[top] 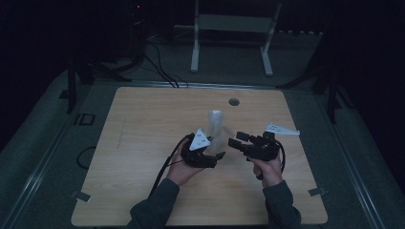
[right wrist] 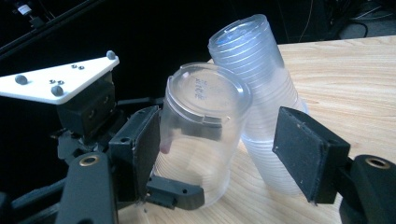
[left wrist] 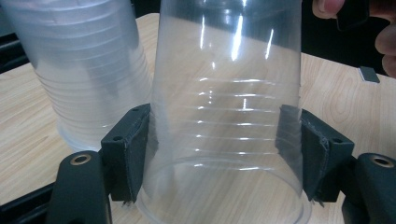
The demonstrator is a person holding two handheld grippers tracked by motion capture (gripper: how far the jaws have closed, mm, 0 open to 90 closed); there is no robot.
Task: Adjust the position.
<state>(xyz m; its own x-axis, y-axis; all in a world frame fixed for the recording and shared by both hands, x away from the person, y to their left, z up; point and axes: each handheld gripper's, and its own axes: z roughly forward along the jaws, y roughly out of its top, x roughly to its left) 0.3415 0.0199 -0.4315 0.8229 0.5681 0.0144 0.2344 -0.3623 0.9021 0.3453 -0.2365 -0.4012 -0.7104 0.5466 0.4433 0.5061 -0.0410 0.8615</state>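
From the high view, the left gripper [top: 210, 151] and the right gripper [top: 241, 141] sit close together over the wooden desk [top: 143, 143]. A stack of cups [top: 216, 125] stands just behind them.

In the left gripper view, both pads press on the sides of one clear cup [left wrist: 224, 116]. It is upside down, and the stack [left wrist: 79, 70] leans right beside it.

In the right gripper view, the right gripper's [right wrist: 219, 154] pads stand apart with nothing pinched. The clear cup [right wrist: 201, 126] sits between them, clamped by the left gripper [right wrist: 154, 186].
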